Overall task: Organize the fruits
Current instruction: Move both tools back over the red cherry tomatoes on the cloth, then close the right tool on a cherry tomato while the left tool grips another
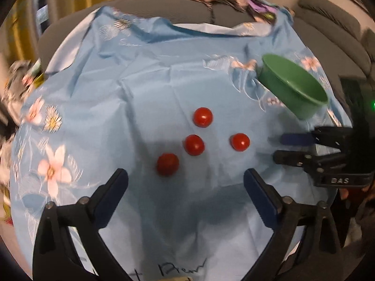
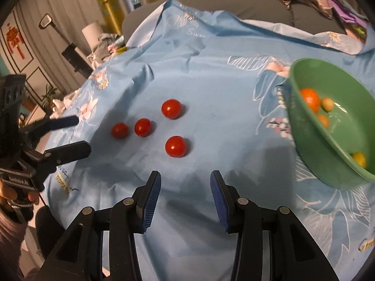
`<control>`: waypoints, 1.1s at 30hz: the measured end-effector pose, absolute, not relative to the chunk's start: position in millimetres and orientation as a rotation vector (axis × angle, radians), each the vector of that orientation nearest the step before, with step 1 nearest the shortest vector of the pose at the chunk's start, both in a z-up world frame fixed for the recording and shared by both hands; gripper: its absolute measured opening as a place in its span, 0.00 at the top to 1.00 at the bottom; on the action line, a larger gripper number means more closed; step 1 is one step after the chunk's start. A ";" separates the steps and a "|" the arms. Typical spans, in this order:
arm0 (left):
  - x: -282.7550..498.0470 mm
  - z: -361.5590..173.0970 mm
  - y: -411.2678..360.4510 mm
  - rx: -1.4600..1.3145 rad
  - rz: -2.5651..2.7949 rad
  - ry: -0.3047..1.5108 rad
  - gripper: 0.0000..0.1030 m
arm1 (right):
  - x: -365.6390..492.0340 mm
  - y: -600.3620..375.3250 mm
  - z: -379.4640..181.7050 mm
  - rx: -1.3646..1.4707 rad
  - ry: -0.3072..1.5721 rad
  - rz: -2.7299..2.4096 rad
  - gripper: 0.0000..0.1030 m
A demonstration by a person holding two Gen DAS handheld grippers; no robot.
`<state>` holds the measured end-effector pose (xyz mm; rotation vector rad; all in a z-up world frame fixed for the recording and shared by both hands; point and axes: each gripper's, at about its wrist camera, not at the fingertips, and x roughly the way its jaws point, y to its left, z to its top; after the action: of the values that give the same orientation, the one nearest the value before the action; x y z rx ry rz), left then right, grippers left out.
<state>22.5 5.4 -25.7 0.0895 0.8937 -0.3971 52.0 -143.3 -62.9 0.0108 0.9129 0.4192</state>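
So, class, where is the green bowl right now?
The green bowl sits at the right of both wrist views, on the blue cloth, right of the four tomatoes, with fruit inside.

Four red tomatoes [image 1: 194, 140] on blue floral cloth [image 1: 140, 82], green bowl [image 1: 293, 89], wide left claw [image 1: 186, 182]

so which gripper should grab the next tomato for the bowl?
Right, probably. The right gripper is open and empty, a tomato lies just ahead of it, and the green bowl sits on its side. The left gripper, also open, is farther from the bowl.
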 end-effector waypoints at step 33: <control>71.1 -67.7 -6.2 0.257 -0.403 1.011 0.74 | 91.5 -104.8 -86.0 -0.120 0.878 0.431 0.72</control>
<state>71.1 -6.2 -67.7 0.2571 1.0114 -0.4028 91.5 -104.8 -86.0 -0.1205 0.8777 0.4309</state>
